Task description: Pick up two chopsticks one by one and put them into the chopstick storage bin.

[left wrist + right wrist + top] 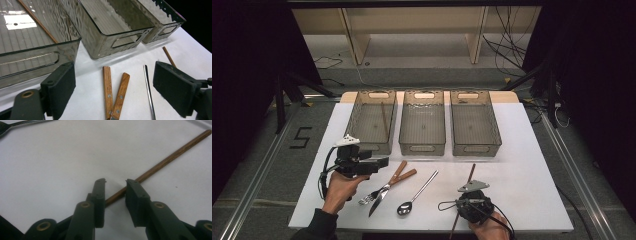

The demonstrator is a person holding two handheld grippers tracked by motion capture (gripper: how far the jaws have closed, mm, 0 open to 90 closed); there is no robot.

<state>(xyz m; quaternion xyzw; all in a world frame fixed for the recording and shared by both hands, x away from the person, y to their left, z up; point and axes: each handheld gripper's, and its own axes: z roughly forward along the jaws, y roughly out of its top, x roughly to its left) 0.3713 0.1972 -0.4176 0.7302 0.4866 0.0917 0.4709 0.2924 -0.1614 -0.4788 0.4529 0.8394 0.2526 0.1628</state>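
A brown chopstick [471,172] lies on the white table [522,165] at the front right. My right gripper [471,200] is down over its near half. In the right gripper view the chopstick [170,158] runs slantwise between the two jaws of the right gripper [115,186]. A gap shows beside it, so the gripper is open. My left gripper [384,162] hangs open and empty just before the left bin [357,117]. Its left gripper view looks over two wooden handles [107,87].
Three smoky clear bins stand in a row at the back: left, middle [422,146] and right [475,148]. A second chopstick [384,120] lies in the left one. A wooden-handled knife [384,192], a fork [407,176] and a spoon [417,194] lie mid-table.
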